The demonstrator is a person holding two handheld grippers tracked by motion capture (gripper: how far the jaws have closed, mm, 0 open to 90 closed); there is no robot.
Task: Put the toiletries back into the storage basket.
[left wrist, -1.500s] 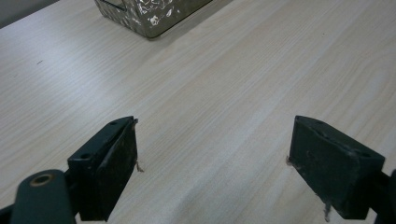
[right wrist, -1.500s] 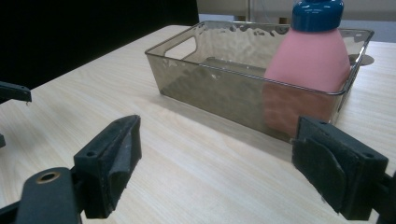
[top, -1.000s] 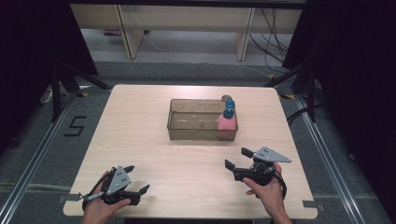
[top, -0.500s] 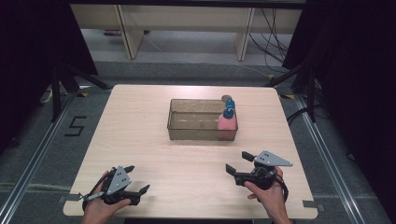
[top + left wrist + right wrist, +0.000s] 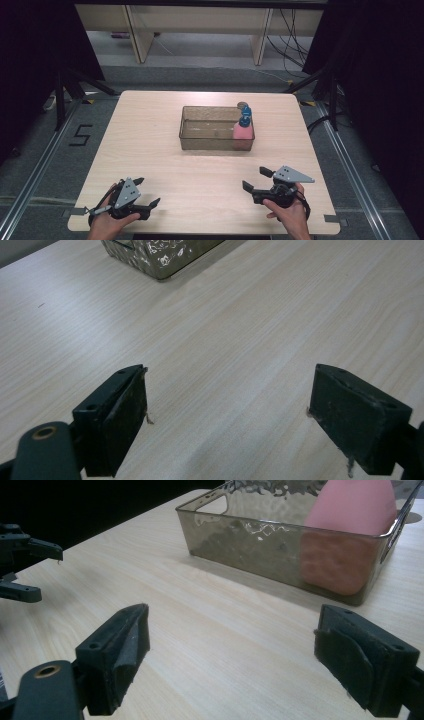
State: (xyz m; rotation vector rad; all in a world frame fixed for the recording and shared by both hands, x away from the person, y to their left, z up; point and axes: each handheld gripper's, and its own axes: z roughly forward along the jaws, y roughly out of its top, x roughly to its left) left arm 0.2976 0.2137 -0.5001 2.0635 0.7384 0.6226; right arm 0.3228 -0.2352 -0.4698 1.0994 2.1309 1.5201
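Right gripper (image 5: pixel 257 179) drawn back toward the near worktop (image 5: pixel 150 150) edge since a second ago — left gripper (image 5: pixel 144 191) unmoved.

Both held low over bare wood, jaws spread wide, gripping nothing. Well apart from them, mid-worktop: clear brownish bin (image 5: pixel 207 136), pink bottle (image 5: pixel 242 134) with blue cap (image 5: pixel 245 117) upright inside at its right end — seen through the bin wall in right gripper view (image 5: pixel 336 562).
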